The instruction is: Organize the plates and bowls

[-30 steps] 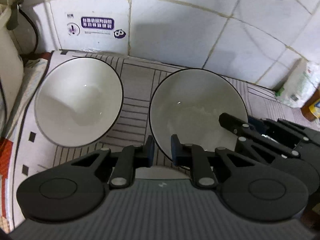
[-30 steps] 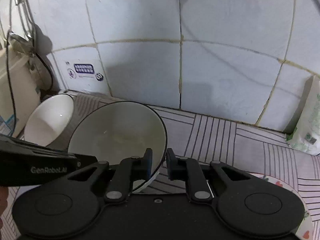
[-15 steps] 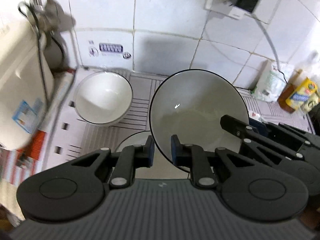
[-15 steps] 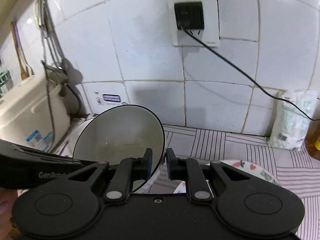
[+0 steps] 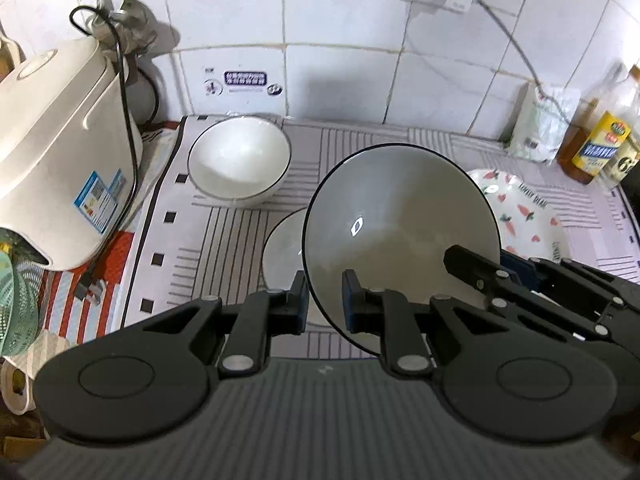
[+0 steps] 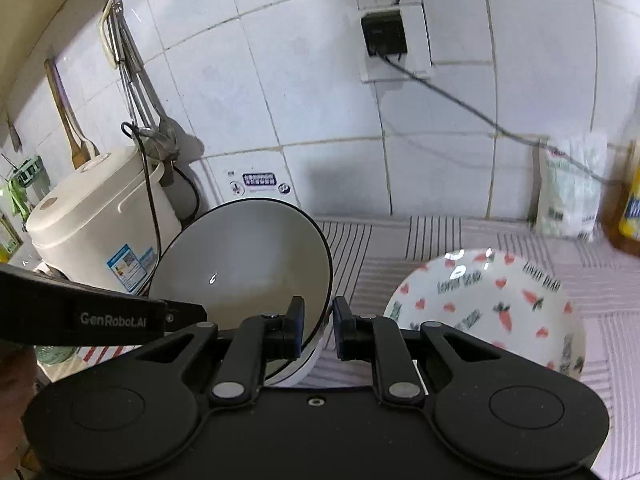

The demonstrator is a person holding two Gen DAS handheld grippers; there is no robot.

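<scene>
I have the black-rimmed bowl (image 5: 400,236) pinched by both tools; the left gripper (image 5: 325,300) is clamped on its near rim, and the right gripper (image 6: 318,328) is clamped on the rim at the bowl's other side. A second ago this bowl sat low over the striped mat (image 5: 352,144), close beside the second white bowl (image 5: 239,160); now it hangs tilted and well clear of the mat, and that second bowl lies far ahead and to the left of my left tongs. I read this as the carry stage: the bowl is lifted and still needs a place to go. A third bowl (image 5: 286,248) shows just beyond the left tongs, partly hidden behind the held one; it may be the stacking spot, though I cannot be sure. The carrot-print plate (image 6: 488,308) rests on the mat ahead and right of the right tongs.

The mat covers a counter against a white tiled wall (image 6: 328,112); a cream rice cooker (image 5: 60,152) stands far left of the left tongs; a wall socket (image 6: 386,36) with a trailing cable sits above; a white bag (image 5: 546,124) and oil bottles (image 5: 596,140) crowd the far right corner.
</scene>
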